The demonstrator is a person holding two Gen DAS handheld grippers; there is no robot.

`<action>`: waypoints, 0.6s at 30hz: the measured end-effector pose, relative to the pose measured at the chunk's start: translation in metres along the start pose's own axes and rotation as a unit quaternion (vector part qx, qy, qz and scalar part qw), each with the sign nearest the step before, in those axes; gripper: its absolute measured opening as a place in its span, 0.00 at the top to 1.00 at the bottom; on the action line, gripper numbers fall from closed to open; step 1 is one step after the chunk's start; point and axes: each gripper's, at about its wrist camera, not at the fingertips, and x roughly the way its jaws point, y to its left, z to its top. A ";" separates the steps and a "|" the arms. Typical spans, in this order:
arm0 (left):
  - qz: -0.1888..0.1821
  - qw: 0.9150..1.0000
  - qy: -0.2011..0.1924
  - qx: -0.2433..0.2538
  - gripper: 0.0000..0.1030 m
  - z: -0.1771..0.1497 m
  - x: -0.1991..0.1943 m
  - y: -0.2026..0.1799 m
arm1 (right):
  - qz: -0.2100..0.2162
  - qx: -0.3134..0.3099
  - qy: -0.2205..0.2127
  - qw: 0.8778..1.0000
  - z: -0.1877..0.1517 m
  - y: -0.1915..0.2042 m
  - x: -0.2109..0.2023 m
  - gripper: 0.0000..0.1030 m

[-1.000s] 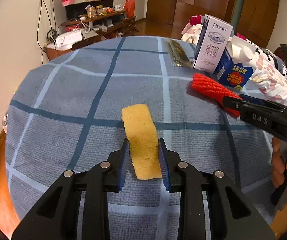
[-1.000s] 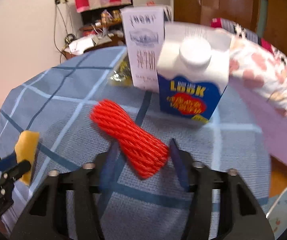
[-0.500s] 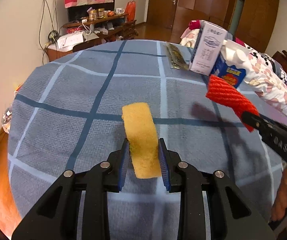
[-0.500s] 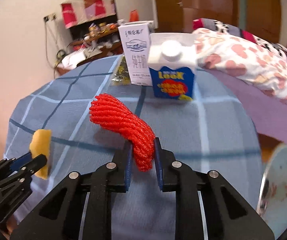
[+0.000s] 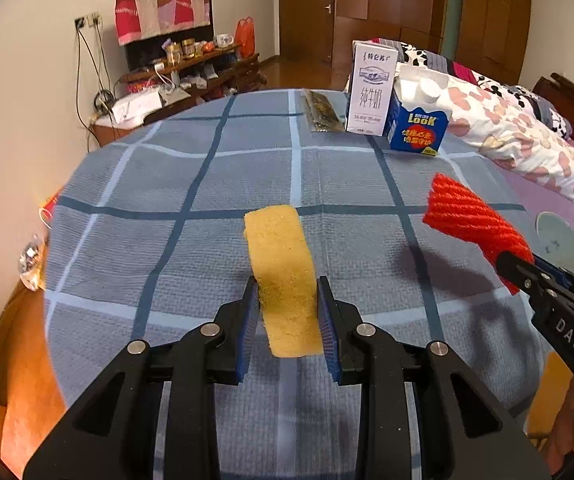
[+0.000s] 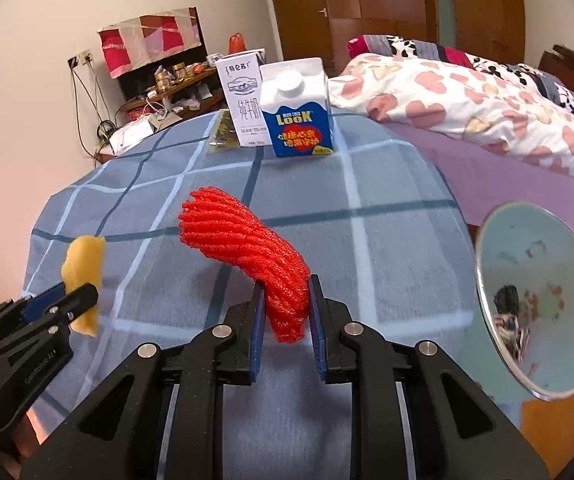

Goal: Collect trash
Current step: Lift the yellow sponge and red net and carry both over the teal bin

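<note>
My left gripper (image 5: 285,312) is shut on a yellow sponge (image 5: 281,264) and holds it above the blue checked tablecloth (image 5: 207,184). My right gripper (image 6: 285,314) is shut on a red foam net (image 6: 243,248), also lifted off the table. The net shows at the right of the left wrist view (image 5: 471,220); the sponge shows at the left of the right wrist view (image 6: 83,268). A round bin (image 6: 539,300) with scraps inside stands beside the table, to the right of my right gripper.
A white milk carton (image 5: 371,88), a blue and white LOOK carton (image 5: 419,120) and a flat dark wrapper (image 5: 321,112) stand at the table's far side. A bed with a flowered quilt (image 6: 467,100) lies to the right.
Both grippers have risen and pulled back from the table with their loads. My right gripper closed on the red net and lifted it; the bin has come into view.
</note>
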 end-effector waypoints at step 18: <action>-0.012 0.999 -0.022 0.036 0.72 -0.010 -0.034 -0.037 | -0.020 0.022 -0.027 0.999 -0.033 -0.023 -0.052 0.80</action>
